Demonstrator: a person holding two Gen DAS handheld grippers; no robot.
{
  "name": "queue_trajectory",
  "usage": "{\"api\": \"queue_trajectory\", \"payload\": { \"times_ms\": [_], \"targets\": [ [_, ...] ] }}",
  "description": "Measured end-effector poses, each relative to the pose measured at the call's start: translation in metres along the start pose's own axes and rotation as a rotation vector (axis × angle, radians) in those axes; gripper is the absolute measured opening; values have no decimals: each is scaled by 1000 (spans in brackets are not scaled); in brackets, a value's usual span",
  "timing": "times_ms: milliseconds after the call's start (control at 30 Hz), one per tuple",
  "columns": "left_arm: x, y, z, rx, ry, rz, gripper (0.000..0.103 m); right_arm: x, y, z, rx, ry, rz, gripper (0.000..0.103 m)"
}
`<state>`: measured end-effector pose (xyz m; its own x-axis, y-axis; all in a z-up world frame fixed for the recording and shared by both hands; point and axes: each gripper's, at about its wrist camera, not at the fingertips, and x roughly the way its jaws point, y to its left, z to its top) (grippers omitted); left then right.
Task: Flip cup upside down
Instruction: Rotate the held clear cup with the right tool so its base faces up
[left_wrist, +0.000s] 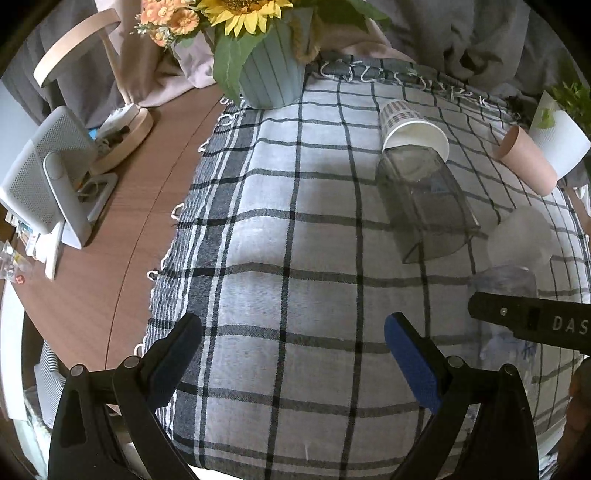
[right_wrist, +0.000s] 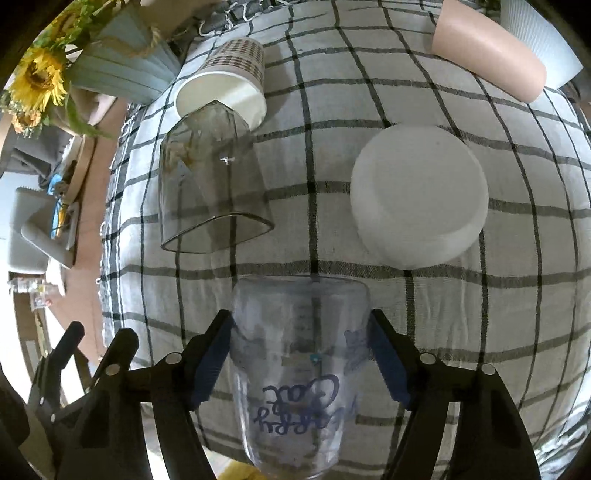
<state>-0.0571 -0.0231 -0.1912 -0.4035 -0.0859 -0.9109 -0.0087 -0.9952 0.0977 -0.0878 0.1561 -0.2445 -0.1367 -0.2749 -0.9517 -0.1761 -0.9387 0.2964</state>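
A clear plastic cup (right_wrist: 295, 369) with blue script lettering sits between the blue pads of my right gripper (right_wrist: 301, 354), which is shut on its sides; the lettering reads upside down. In the left wrist view the same cup (left_wrist: 506, 284) shows faintly at the right, with the right gripper's black finger (left_wrist: 532, 321) across it. My left gripper (left_wrist: 293, 343) is open and empty, low over the checked cloth (left_wrist: 280, 236), well left of the cup.
On the cloth are a smoky clear cup (right_wrist: 210, 192) on its side, a patterned paper cup (right_wrist: 229, 85) on its side, a white upside-down cup (right_wrist: 417, 195) and a pink cup (right_wrist: 487, 55). A flower pot (left_wrist: 269, 74) stands at the back. A fan (left_wrist: 48, 173) is on the wooden table at the left.
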Motion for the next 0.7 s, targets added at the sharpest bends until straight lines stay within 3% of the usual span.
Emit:
{"api": "queue_trajectory", "payload": {
  "times_ms": [267, 600, 700],
  "targets": [
    [-10, 2, 3, 4, -30, -19, 101, -25, 1, -13, -3, -58, 0, 72],
    [-30, 3, 10, 23, -103, -13, 101, -78, 16, -36, -29, -231, -46, 72],
    [-31, 3, 11, 26, -117, -3, 101, -87, 23, -38, -54, -298, -98, 72]
  ]
}}
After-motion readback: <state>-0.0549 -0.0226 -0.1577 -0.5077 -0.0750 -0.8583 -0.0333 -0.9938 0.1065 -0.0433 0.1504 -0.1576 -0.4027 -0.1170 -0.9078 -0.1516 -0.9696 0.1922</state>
